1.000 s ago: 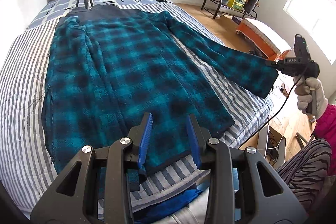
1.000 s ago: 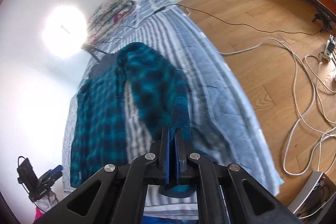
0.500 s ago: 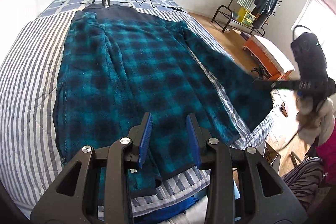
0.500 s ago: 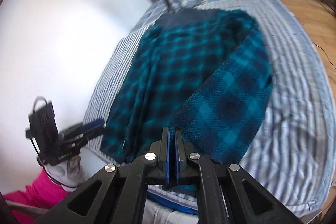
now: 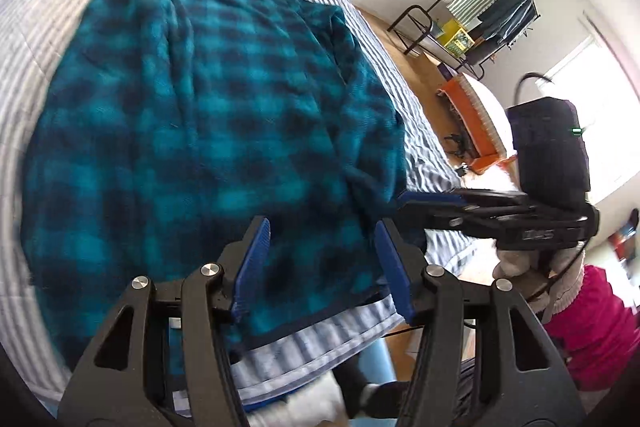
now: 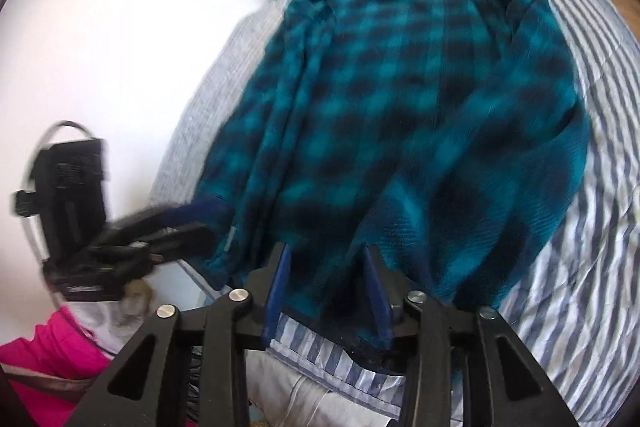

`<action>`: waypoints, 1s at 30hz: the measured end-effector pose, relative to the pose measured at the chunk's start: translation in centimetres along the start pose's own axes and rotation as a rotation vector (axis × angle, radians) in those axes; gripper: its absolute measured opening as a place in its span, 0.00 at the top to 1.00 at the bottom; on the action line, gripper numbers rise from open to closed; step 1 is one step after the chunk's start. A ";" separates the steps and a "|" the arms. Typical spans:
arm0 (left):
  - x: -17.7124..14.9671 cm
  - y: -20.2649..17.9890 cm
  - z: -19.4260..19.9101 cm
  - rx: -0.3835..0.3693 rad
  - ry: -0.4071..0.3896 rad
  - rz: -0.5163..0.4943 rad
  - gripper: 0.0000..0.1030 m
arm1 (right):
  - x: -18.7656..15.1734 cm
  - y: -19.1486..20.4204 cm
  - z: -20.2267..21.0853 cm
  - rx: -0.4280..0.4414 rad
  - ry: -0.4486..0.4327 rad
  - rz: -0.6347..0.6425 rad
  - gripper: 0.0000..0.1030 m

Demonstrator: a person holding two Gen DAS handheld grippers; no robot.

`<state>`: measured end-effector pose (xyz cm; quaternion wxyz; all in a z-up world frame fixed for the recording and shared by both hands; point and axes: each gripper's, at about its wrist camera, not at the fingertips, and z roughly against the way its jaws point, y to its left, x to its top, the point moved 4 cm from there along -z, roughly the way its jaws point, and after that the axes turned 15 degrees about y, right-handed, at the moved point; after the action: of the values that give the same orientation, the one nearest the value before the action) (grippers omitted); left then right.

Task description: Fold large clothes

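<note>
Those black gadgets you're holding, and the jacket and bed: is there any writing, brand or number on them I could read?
None can be read.
Right gripper, left wrist view: a pale marking on its black body, too blurred to read.
Left gripper, right wrist view: a faint marking low on its body, also blurred.
Plaid fleece jacket: a small pale tag at its edge, no legible text.
Striped bedspread: no writing.

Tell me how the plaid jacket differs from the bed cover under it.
The jacket is teal with dark checks; the bed cover is white with grey-blue stripes. The jacket looks thick and fuzzy, the bed cover thinner and creased. The jacket lies on top; the bed cover reaches out past it at the sides. Both lie spread out.
</note>
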<state>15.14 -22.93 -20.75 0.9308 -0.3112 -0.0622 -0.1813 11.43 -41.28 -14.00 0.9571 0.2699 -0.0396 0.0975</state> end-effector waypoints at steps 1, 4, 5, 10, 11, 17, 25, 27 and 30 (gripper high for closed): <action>0.3 -0.1 -0.6 -0.016 0.012 0.013 0.45 | 0.0 -0.2 0.7 0.004 -0.014 0.001 0.55; 1.3 -0.2 -2.4 -0.081 0.057 0.047 0.45 | 0.5 -1.3 2.5 -0.015 -0.047 -0.013 0.51; 1.6 -0.3 -2.9 -0.090 0.070 0.053 0.45 | 0.8 -1.9 3.2 -0.023 -0.060 -0.025 0.51; 2.6 -0.2 -6.4 -0.112 0.153 0.094 0.40 | 3.7 -5.9 6.2 -0.092 -0.127 -0.115 0.51; 2.7 -0.1 -7.1 -0.119 0.170 0.097 0.40 | 4.6 -6.7 6.7 -0.108 -0.141 -0.132 0.51; 1.5 -1.1 -10.2 -0.143 0.251 0.041 0.95 | 10.7 -12.7 8.8 -0.200 -0.193 -0.235 0.46; 1.0 -3.4 -8.5 -0.080 0.183 -0.090 0.97 | 19.2 -19.3 7.0 -0.249 -0.202 -0.332 0.48; 1.0 -3.6 -8.4 -0.074 0.176 -0.100 0.98 | 20.7 -20.5 6.4 -0.251 -0.205 -0.358 0.49; 0.8 -3.8 -8.2 -0.061 0.173 -0.119 0.98 | 22.3 -22.1 5.8 -0.239 -0.225 -0.393 0.50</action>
<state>14.48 -30.97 -25.02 0.9104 -0.3184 0.0056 -0.2640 37.74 -59.13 -17.44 0.9723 0.1666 -0.1040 -0.1265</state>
